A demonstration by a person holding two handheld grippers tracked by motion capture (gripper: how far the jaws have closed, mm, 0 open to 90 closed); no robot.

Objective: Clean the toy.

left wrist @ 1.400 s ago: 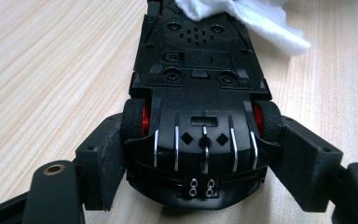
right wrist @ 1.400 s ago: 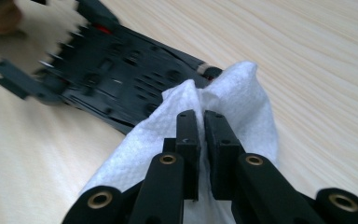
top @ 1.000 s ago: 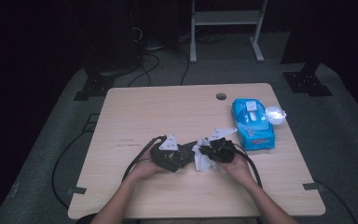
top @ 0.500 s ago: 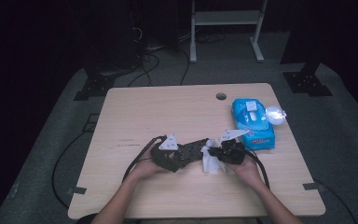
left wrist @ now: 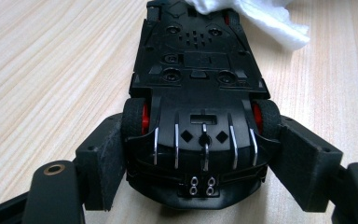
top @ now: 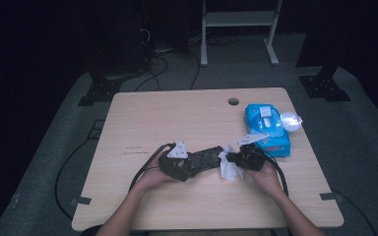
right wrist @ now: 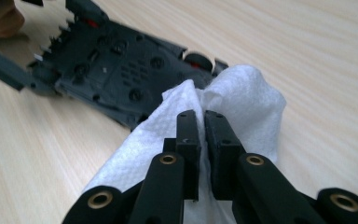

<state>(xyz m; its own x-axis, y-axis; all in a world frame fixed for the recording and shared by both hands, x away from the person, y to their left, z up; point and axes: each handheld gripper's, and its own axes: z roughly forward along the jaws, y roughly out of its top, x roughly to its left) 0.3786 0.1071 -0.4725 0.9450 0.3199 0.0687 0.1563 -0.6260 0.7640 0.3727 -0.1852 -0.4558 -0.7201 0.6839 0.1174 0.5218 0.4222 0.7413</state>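
Observation:
A black toy car (left wrist: 198, 102) with red wheel hubs lies upside down, its underside facing up, and my left gripper (left wrist: 200, 161) is shut on its rear end across the two back wheels. In the high view the car (top: 206, 158) sits in the near middle of the table, with the left gripper (top: 179, 161) at its left end. My right gripper (right wrist: 202, 126) is shut on a white wet wipe (right wrist: 247, 102), which rests against the car's front end (right wrist: 121, 74). The high view shows the wipe (top: 229, 166) between the car and the right gripper (top: 243, 158).
A blue pack of wet wipes (top: 267, 128) lies at the right of the wooden table (top: 177, 113), with a small clear round object (top: 290, 120) beside it. A cable hole (top: 233, 101) is near the far edge. Cables trail from both grippers toward the near edge.
The right gripper has slid a little to the right with the wipe, along the car's front end. The left gripper and the car have kept still.

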